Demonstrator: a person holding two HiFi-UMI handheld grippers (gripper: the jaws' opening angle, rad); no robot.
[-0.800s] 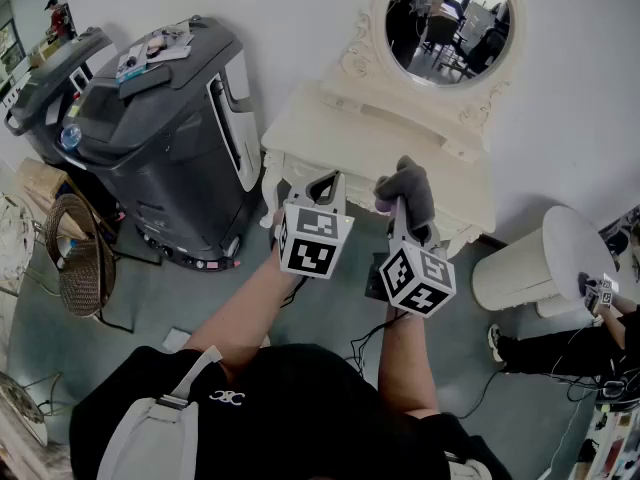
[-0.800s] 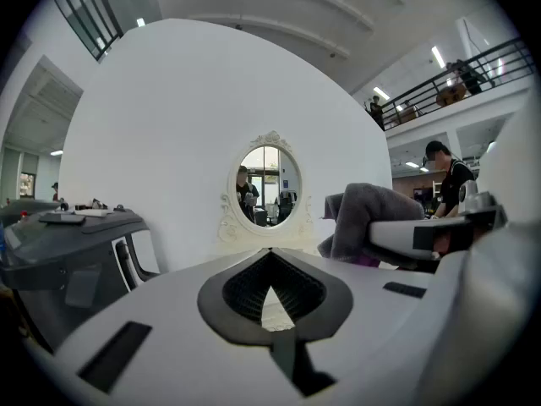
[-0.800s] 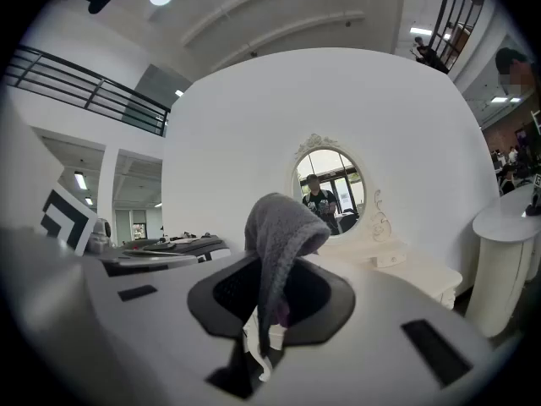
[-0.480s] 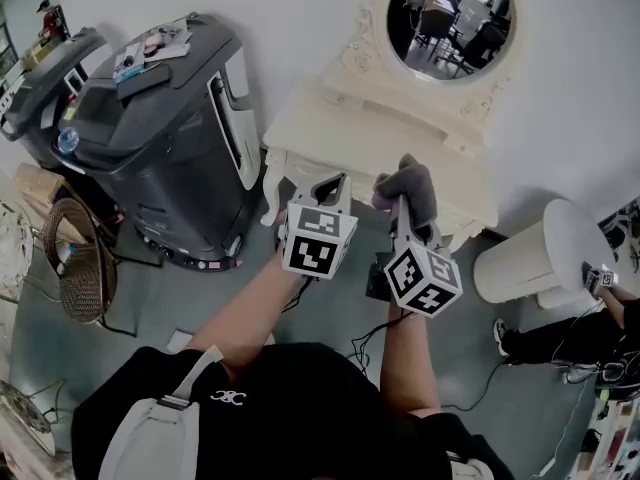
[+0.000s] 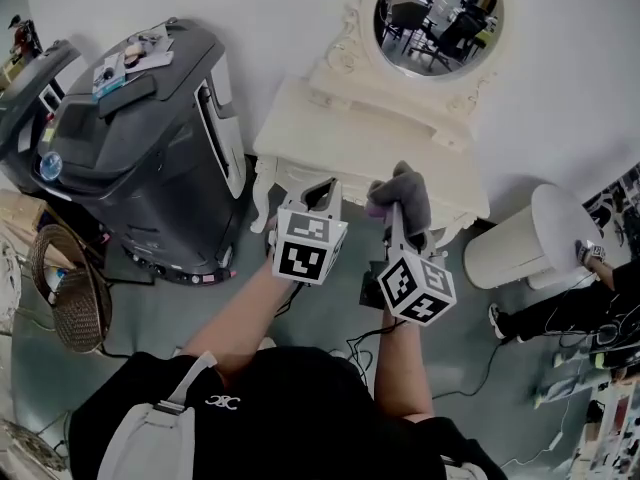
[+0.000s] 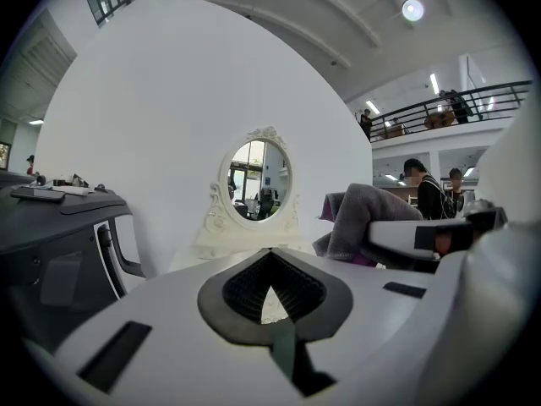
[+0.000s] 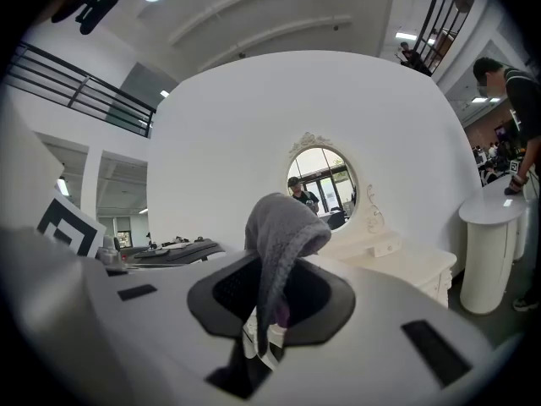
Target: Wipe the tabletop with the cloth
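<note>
Short of the near edge of the white tabletop (image 5: 340, 143), your right gripper (image 5: 393, 213) pinches the grey cloth (image 5: 408, 190), which bunches above the jaws and looks clear of the surface. Bring it forward and down until a broad fold lies flat, then sweep left to right in overlapping strokes. Keep your left gripper (image 5: 325, 186) aside, its jaws together on nothing.
</note>
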